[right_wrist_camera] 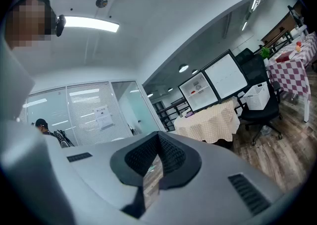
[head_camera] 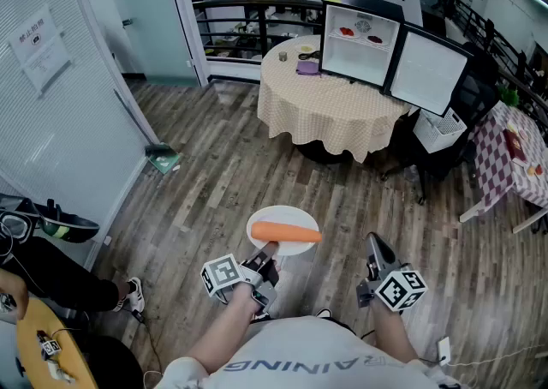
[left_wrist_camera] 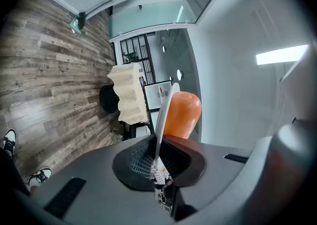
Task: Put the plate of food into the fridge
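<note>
– Left gripper [head_camera: 270,252], nearest us: what has it got?
– Its jaws are clamped on the near rim of the white plate [head_camera: 282,214]. In the left gripper view, the rim runs edge-on between the pads.
– And the food?
– One orange carrot [head_camera: 287,233] lies across the plate. The plate is held out level above the wooden floor [head_camera: 223,182], just ahead of the person's body.
– Right gripper [head_camera: 375,246]?
– Beside the left one, a little apart, pointing the same way. Its jaws meet at the tips with nothing between them; only floor shows through the slit behind the tips.
– What lies farther off?
– Well beyond the plate stands a round table [head_camera: 325,113] under a pale checked cloth. The fridge [head_camera: 342,57] sits on the table's far right part. It is a small white-lined box with its door [head_camera: 425,70] swung wide to the right.
– Anything in it?
– Small red items on the upper shelf, too small to name. A purple thing [head_camera: 307,67] lies on the cloth just left of the fridge.
</note>
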